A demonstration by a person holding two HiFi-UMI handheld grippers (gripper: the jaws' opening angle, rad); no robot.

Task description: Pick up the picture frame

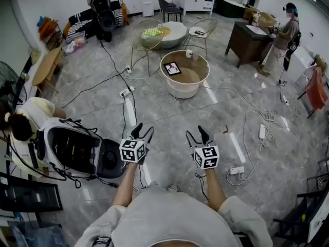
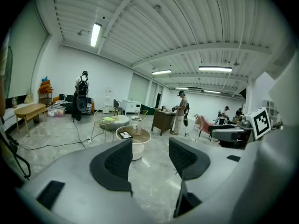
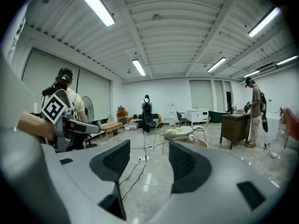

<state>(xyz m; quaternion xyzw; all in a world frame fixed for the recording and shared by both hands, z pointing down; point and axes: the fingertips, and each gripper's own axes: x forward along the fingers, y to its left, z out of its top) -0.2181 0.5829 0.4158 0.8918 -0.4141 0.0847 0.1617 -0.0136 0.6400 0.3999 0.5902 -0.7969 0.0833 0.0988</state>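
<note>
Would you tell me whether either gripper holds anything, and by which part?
Nothing is held: the left gripper and the right gripper are both open and empty, and the picture frame lies on the round table ahead.

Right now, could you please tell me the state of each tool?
Left tool: open, holding nothing.
Right tool: open, holding nothing.

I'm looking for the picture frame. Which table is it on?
The round white table in the middle of the floor, with the picture frame lying on its top. The dark desk stands farther right, the light wooden table far left.
</note>
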